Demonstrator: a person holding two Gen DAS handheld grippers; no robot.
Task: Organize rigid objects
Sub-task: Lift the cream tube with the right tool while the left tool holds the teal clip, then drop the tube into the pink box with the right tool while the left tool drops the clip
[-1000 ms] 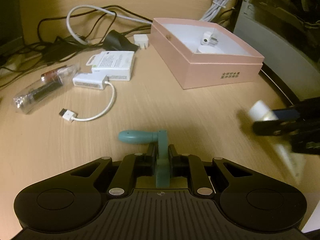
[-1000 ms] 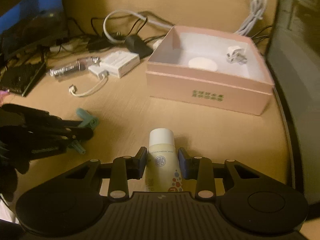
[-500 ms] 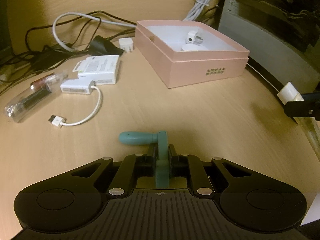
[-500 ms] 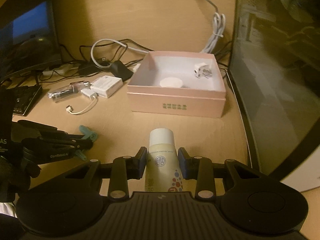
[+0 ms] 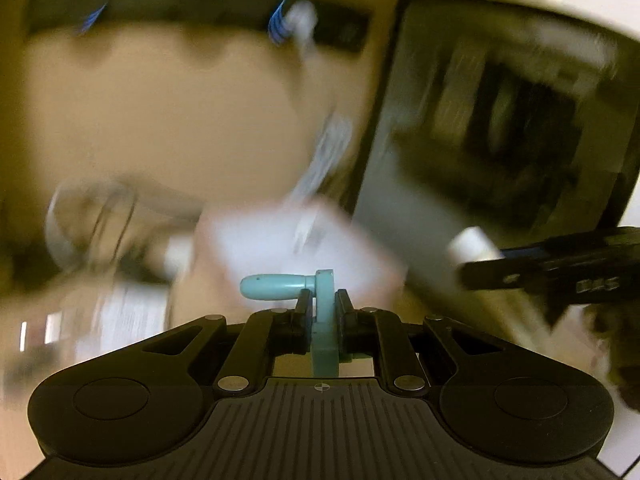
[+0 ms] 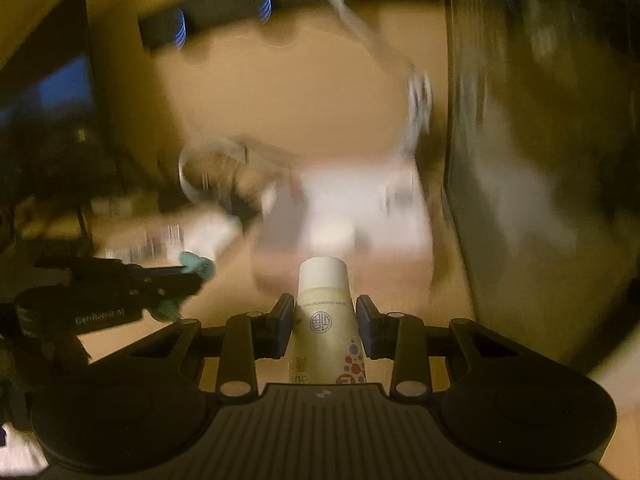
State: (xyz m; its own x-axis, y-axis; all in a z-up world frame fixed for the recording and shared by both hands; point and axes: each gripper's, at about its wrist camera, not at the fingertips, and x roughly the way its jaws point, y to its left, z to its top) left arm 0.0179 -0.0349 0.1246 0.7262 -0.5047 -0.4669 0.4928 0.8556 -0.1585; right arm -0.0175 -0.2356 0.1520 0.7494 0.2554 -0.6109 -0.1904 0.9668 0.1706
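Teal plastic piece (image 5: 322, 312) sits clamped between the fingers of the left gripper (image 5: 322, 314), its flat stem pinched upright between the pads and its rounded handle jutting out sideways to the left of the fingertips. Beyond that gripper's tips, heavy motion blur smears a pale pink box (image 5: 296, 248) with a white inside, and a dark computer case (image 5: 500, 132) stands ahead and to the right of it. Off to the right of the left tool, the right gripper (image 6: 325, 320) shows from the side. From its own camera, the right gripper is closed on a small cream bottle (image 6: 326, 320) with a white cap, held upright between the pads with the cap pointing forward past the fingertips. The blurred box lies straight ahead of the bottle's cap, on the wooden desk (image 6: 224, 280). White cable (image 6: 416, 100) hangs above the far side of the box, too blurred to trace.
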